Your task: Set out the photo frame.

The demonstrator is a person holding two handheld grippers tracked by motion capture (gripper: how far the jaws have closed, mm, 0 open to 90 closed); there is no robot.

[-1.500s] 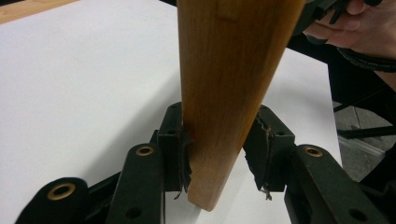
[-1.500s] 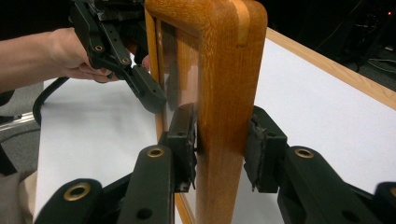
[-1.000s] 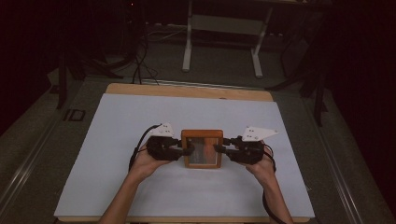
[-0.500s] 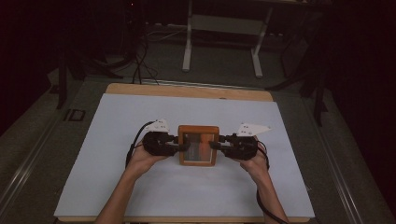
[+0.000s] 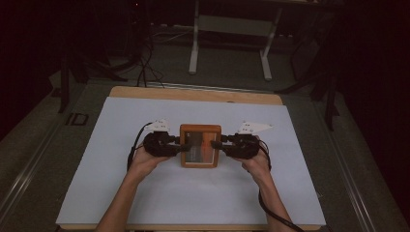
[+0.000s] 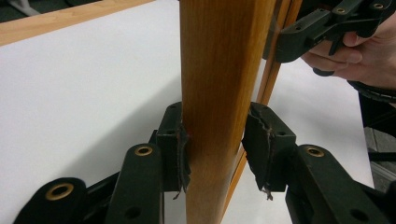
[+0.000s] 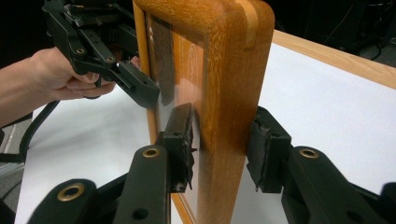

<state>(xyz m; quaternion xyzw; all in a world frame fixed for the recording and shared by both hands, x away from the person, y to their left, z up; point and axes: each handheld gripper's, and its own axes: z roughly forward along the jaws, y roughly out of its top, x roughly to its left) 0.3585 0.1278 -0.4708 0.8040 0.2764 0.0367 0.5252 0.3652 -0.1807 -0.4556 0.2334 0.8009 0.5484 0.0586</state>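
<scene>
Frame [image 5: 200, 145] stands on edge mid-table on the white sheet [image 5: 121, 193], pinched at its two side rails: your left gripper [image 5: 181, 144] and right gripper [image 5: 218, 144] each clamp wood. Grasp looks done; the lift or placement is seemingly yours to finish.

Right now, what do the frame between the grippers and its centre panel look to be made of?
The frame looks like wood with a glossy orange-brown varnish: grain lines and a sheen show. Its centre panel seems to be glass or clear plastic, since it reflects the right gripper's jaw. Which of the two, I cannot tell.
</scene>
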